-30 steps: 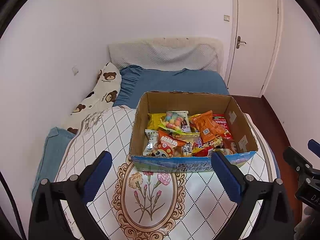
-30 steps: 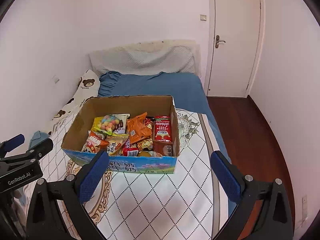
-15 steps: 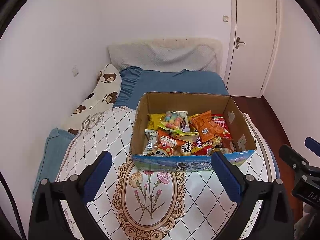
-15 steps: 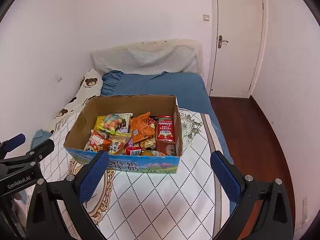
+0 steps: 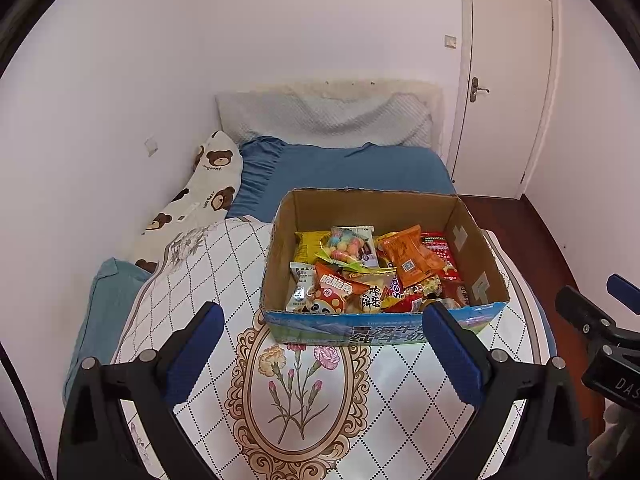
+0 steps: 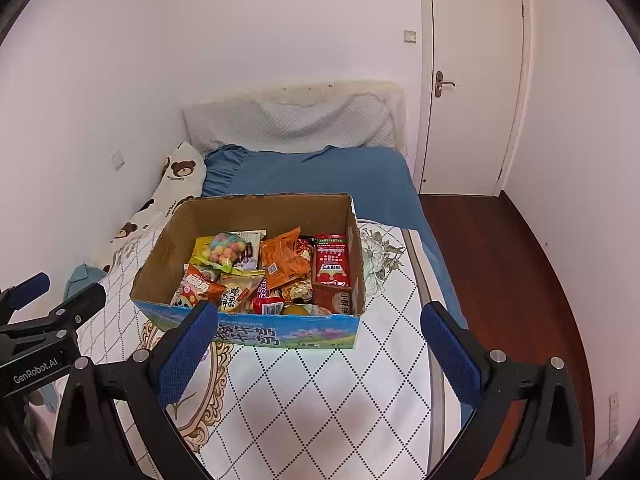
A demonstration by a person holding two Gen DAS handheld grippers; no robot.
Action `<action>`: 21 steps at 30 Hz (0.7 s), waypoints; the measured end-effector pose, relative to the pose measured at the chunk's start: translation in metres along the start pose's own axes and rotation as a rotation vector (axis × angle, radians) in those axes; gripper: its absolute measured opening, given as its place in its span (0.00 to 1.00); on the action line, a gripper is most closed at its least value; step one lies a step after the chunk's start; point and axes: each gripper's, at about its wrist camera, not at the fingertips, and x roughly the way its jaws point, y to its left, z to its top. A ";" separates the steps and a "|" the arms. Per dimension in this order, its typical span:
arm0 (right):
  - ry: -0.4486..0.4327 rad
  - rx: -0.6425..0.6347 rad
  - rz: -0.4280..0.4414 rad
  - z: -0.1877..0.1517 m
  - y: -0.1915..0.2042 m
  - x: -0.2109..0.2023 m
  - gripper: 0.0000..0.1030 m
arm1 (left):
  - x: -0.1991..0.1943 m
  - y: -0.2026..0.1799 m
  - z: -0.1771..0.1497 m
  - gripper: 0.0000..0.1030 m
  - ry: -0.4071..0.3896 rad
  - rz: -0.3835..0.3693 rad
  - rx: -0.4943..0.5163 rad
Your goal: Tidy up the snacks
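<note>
An open cardboard box (image 5: 360, 210) with a blue printed front stands on a quilted bed cover; it also shows in the right wrist view (image 6: 248, 210). Several snack packets lie in it: an orange packet (image 5: 410, 254), a red packet (image 6: 330, 260), a bag of coloured balls (image 6: 224, 248). My left gripper (image 5: 320, 344) is open and empty, held in front of the box. My right gripper (image 6: 320, 344) is open and empty, in front of the box's right corner. Each gripper shows at the other view's edge.
The box sits on a white diamond-patterned cover (image 5: 304, 392) with a flower oval. Behind lie blue bedding (image 5: 344, 164), a bear-print pillow (image 5: 200, 196) and a grey headboard cushion. A white door (image 6: 476, 80) and dark wood floor (image 6: 492, 260) are to the right.
Both grippers have drifted slightly; the box sits a little further right in the right wrist view. Both jaws stay open and empty.
</note>
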 end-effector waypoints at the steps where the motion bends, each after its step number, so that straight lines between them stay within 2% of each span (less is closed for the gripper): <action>1: -0.001 0.000 0.000 0.000 0.000 0.000 1.00 | 0.000 0.000 0.000 0.99 0.000 -0.002 -0.001; 21: 0.000 0.007 0.013 -0.003 0.000 -0.004 1.00 | -0.007 -0.002 -0.004 0.99 -0.002 -0.004 0.001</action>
